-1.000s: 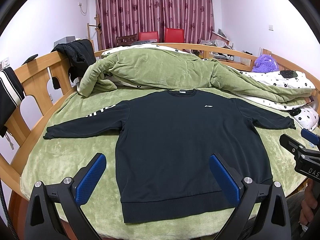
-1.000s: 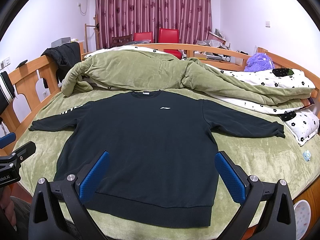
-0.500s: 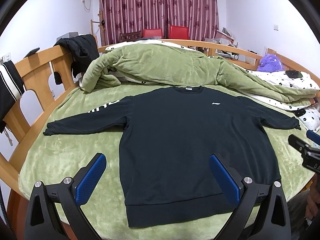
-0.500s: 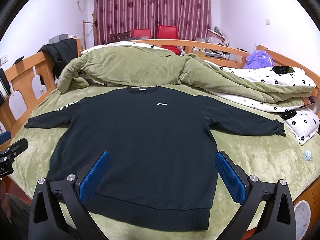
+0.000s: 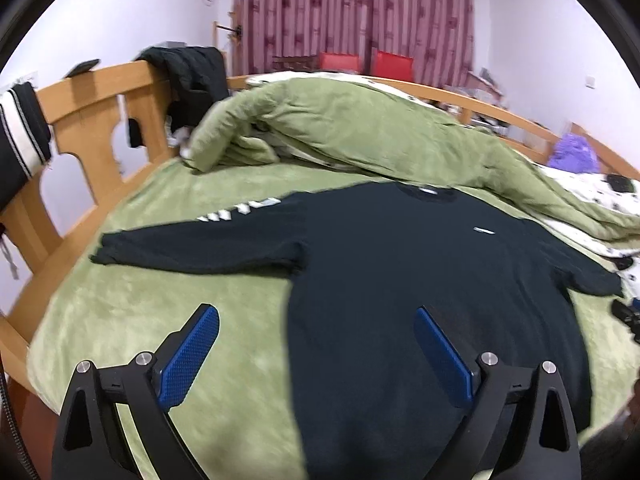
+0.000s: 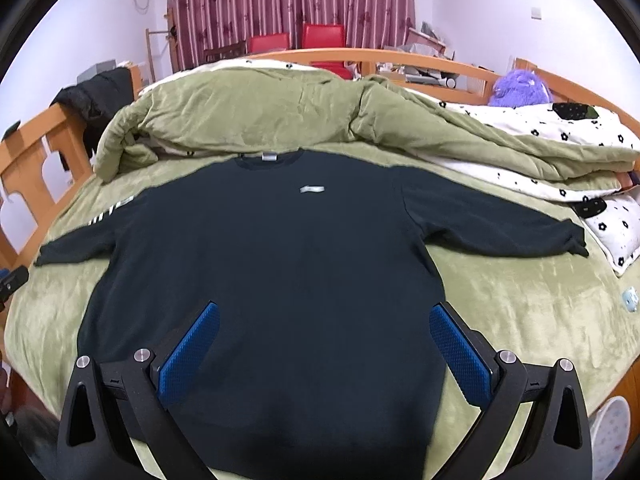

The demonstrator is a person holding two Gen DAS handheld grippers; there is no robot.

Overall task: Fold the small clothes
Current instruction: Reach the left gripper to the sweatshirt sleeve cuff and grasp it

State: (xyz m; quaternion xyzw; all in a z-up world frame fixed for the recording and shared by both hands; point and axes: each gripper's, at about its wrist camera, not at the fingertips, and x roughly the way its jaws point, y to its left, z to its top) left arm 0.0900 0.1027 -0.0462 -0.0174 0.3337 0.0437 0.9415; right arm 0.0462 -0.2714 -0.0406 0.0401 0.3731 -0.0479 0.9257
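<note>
Since both of my tongs hang spread wide and empty over the near end of the bed [image 6: 520, 312], nothing is folded yet, and I judge the step in hand is the first grab. The black sweatshirt [image 6: 280, 264] lies flat, front up, on the green plush blanket [image 5: 132, 308], collar toward the bunched green quilt [image 6: 248, 120], both sleeves stretched out to the sides.

My left tongs [image 5: 316, 354] hover above the sweatshirt's left side seam, one blue pad over blanket, the other over cloth. My right tongs [image 6: 324, 352] sit over the lower body, both pads above black fabric.

To do this well, I would pinch a sleeve near its cuff [image 6: 576, 240] and at the shoulder, taking only sweatshirt and not the plush beneath, then lay it straight across the chest without dragging the body askew.

As for writing: a small white chest logo [image 6: 311, 189] and white lettering on the left sleeve [image 5: 240, 212] show, both too blurred to read. A pale neck tag [image 6: 269, 156] is likewise illegible.
</note>
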